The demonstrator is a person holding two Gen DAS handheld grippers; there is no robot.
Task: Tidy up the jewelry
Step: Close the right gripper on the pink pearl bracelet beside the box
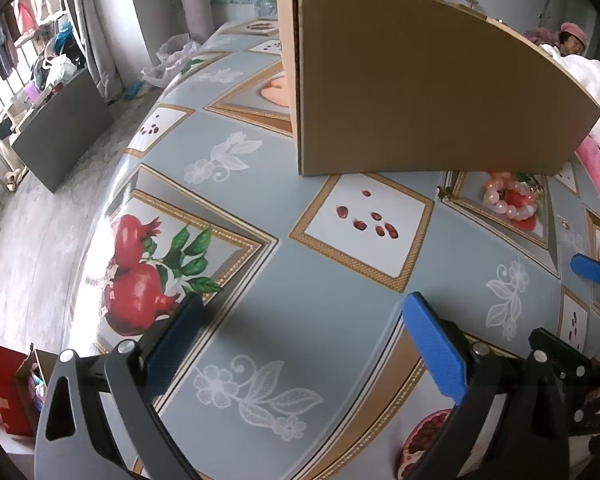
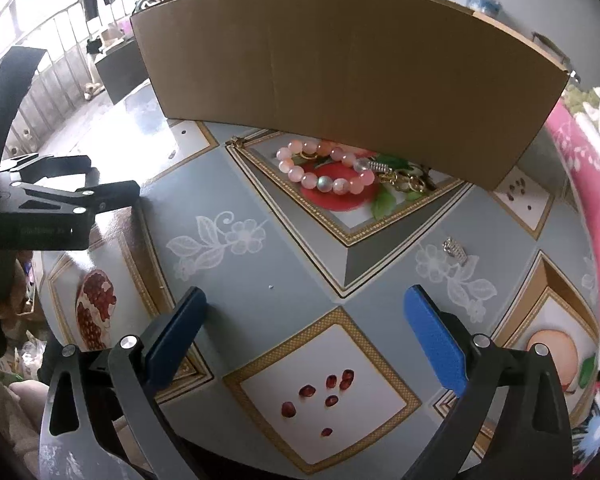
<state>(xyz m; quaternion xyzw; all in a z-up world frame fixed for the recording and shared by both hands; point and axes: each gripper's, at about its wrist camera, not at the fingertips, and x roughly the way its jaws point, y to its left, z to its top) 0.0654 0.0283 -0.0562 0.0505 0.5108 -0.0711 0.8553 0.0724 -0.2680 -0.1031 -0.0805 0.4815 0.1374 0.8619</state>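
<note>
Your left tongs (image 1: pixel 300 344) hang wide open over the patterned worktop (image 1: pixel 260 280), nothing between their blue pads. Beyond them stands a cardboard box (image 1: pixel 440 92), its inside hidden from you. Right of centre, the pink bead bracelet (image 2: pixel 324 172) lies at the box's near right corner, its far edge tucked under the cardboard, with a tangle of gold chain (image 2: pixel 408 182) you can hardly make out. A small silver piece (image 2: pixel 455 251) sits apart, nearer you. Your right tongs (image 2: pixel 306 340) are wide open too, empty, short of the bracelet.
</note>
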